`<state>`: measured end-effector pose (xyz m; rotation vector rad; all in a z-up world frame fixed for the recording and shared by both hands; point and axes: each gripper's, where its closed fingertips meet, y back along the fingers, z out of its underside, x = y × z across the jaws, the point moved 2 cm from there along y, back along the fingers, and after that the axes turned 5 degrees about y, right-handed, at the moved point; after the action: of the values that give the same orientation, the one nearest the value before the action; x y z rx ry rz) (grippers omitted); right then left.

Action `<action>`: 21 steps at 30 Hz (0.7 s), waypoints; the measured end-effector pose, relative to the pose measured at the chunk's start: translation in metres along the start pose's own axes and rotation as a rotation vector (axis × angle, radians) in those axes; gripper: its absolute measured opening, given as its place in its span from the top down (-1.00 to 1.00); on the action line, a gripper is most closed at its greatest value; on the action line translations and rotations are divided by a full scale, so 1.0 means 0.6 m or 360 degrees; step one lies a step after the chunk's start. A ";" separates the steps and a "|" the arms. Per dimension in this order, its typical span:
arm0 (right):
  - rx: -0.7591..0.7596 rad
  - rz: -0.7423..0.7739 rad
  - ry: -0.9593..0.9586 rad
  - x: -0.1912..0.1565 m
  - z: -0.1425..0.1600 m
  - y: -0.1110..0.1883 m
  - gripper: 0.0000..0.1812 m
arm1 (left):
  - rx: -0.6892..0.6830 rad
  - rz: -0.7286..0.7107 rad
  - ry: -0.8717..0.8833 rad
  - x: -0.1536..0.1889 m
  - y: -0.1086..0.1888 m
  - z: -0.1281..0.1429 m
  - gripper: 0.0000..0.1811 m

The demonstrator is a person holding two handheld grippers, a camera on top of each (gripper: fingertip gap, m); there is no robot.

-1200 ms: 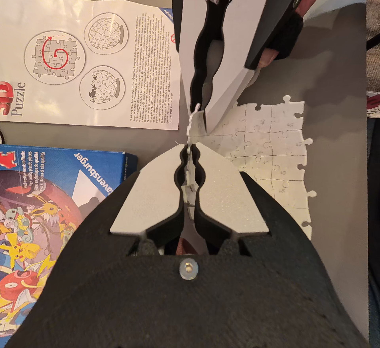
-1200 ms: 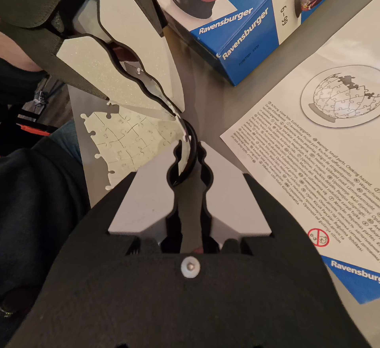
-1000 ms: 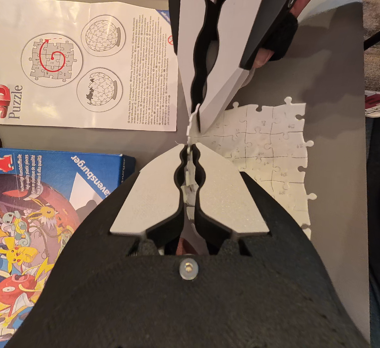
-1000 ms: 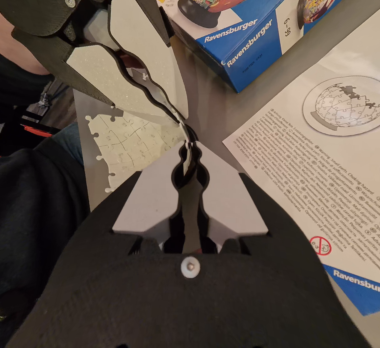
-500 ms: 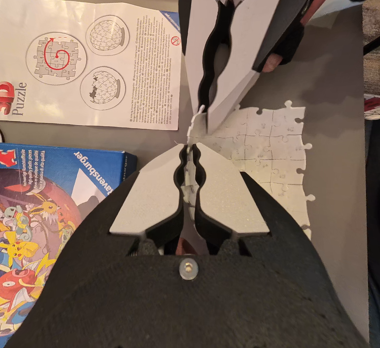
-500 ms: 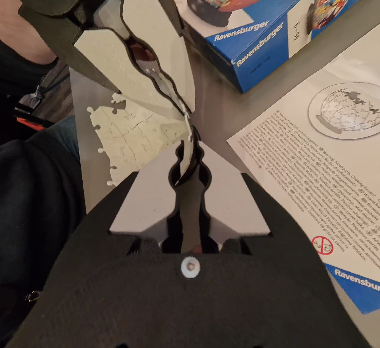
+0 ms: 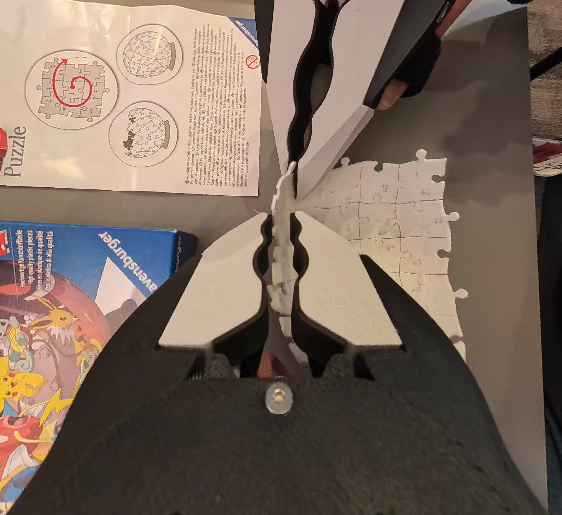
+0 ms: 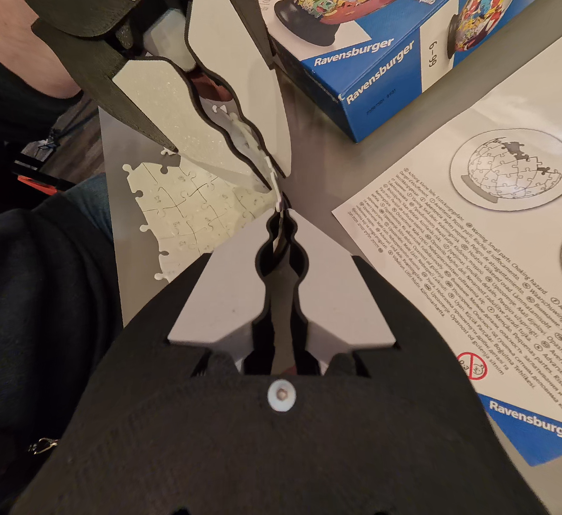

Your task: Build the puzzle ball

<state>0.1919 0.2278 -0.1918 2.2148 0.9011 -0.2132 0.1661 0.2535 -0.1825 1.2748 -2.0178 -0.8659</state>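
While both grippers clamp puzzle sheet point(image 7: 395, 226), box point(image 7: 60, 302), leaflet point(image 7: 137, 99) lie on grey table point(image 7: 486, 105).

Puzzle sheet point(image 7: 395, 226) white; box point(image 8: 395, 44) blue, multicoloured cartoon print; leaflet point(image 7: 137, 99) white, red spiral; fingers point(image 7: 219, 287) grey-white.

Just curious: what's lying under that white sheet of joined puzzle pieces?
Bare grey table shows around the joined puzzle sheet. Whatever lies directly beneath is covered; the left gripper hides its near corner.

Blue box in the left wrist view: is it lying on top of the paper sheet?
No, the blue box lies beside the paper sheet, with bare table between them.
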 end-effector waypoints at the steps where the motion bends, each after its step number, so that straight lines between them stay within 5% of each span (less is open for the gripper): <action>1: 0.0001 -0.0004 -0.0003 0.000 0.000 0.000 1.00 | -0.0007 -0.0001 -0.0005 -0.001 -0.002 0.000 0.90; 11: 0.0062 0.0006 -0.0090 0.009 -0.005 0.023 0.80 | 0.0002 -0.0010 0.0064 -0.010 0.003 0.003 0.89; 21: 0.0000 0.0103 -0.0083 -0.011 0.017 0.059 0.82 | 0.0064 -0.0100 0.0112 -0.017 0.043 0.008 0.81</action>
<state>0.2115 0.1996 -0.1763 2.2242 0.8002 -0.2398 0.1523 0.2721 -0.1670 1.3783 -1.9585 -0.8017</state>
